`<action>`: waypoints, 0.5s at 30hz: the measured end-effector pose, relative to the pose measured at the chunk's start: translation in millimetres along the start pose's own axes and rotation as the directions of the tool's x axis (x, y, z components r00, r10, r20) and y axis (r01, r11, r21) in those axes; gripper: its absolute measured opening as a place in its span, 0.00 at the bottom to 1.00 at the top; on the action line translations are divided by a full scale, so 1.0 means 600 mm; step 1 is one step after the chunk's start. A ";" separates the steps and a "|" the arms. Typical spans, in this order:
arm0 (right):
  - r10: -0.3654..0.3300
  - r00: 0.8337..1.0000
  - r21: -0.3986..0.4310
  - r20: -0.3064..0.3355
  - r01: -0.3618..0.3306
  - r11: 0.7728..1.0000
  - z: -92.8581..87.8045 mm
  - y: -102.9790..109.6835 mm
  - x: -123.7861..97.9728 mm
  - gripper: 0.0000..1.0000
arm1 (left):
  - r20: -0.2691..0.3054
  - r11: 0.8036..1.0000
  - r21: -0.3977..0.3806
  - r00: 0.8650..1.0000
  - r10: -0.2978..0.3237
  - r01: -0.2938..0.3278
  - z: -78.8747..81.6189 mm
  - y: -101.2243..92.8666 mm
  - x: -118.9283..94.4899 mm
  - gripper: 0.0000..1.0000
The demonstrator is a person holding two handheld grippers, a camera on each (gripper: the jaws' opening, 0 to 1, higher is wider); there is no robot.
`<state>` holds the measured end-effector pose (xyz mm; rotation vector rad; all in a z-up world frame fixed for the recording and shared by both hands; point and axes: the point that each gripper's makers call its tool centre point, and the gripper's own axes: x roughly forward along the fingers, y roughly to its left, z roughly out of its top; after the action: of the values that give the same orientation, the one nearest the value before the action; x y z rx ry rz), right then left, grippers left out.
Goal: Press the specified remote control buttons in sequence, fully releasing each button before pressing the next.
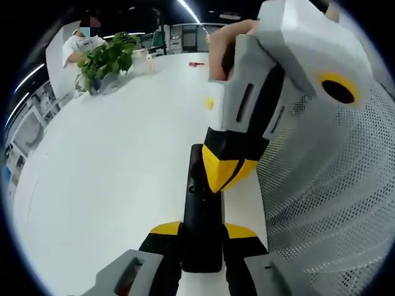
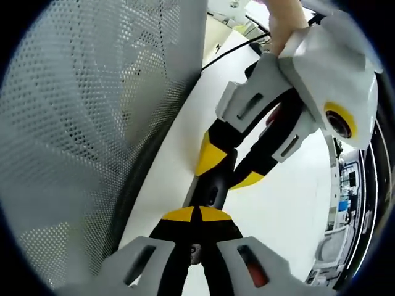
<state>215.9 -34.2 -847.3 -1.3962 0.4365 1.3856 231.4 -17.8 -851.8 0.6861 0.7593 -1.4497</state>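
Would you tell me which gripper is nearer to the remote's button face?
Right. The right gripper has its shut tips down on the face of the remote; the left gripper clamps the sides of its near end.

We see a broad white desk running away from us in the left gripper view. At its far end stands a leafy green potted plant, with a person in a white top seated just behind it. A small red object lies far off on the desk, and a small yellow one lies nearer. A perforated white mesh panel rises along the desk's edge; in the right gripper view we see that mesh panel again, with a black cable trailing across the desk beyond it.
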 end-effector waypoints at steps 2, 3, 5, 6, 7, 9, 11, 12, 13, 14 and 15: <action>-0.002 1.000 -0.013 -0.003 0.002 1.000 0.001 0.000 0.000 0.00 | 0.008 1.000 -0.010 1.000 -0.003 0.003 0.000 0.001 0.000 0.25; -0.003 1.000 -0.015 -0.003 0.003 1.000 0.001 0.000 0.000 0.00 | 0.009 1.000 -0.008 1.000 -0.004 0.004 0.000 0.000 0.000 0.25; -0.002 1.000 -0.018 -0.005 0.001 1.000 0.001 0.000 0.000 0.00 | 0.010 1.000 -0.006 1.000 -0.003 0.003 0.000 -0.001 0.000 0.25; -0.002 1.000 -0.020 -0.006 0.002 1.000 0.001 0.000 0.000 0.00 | 0.011 1.000 -0.006 1.000 -0.003 0.003 0.000 -0.001 0.000 0.25; -0.002 1.000 -0.023 -0.007 0.002 1.000 0.001 0.000 0.000 0.00 | 0.012 1.000 -0.007 1.000 -0.003 0.003 0.000 -0.001 0.000 0.25; -0.006 1.000 -0.031 -0.009 0.005 0.999 0.001 0.000 0.000 0.00 | 0.014 1.000 -0.007 1.000 -0.004 0.004 0.000 -0.001 0.000 0.25; -0.009 1.000 -0.042 -0.011 0.009 0.999 0.001 0.001 0.001 0.00 | 0.015 1.000 -0.006 1.000 -0.005 0.005 0.000 -0.001 0.000 0.25; -0.010 1.000 -0.046 -0.011 0.009 0.999 0.001 0.001 0.001 0.00 | 0.014 1.000 -0.004 1.000 -0.006 0.006 0.000 -0.001 0.000 0.25; -0.011 1.000 -0.049 -0.011 0.010 0.999 0.002 0.000 0.001 0.00 | 0.012 1.000 -0.002 1.000 -0.006 0.006 0.000 -0.001 0.000 0.25; -0.011 1.000 -0.051 -0.010 0.011 0.999 0.002 0.000 0.001 0.00 | 0.012 1.000 0.002 1.000 -0.007 0.007 0.000 -0.001 0.001 0.25; -0.011 1.000 -0.050 -0.009 0.011 0.999 0.002 0.000 0.001 0.00 | 0.013 1.000 0.001 1.000 -0.010 0.010 0.000 -0.001 0.000 0.25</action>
<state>215.5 -33.1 -847.6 -1.4443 0.4024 1.3897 230.9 -17.9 -851.8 0.6742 0.7527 -1.4620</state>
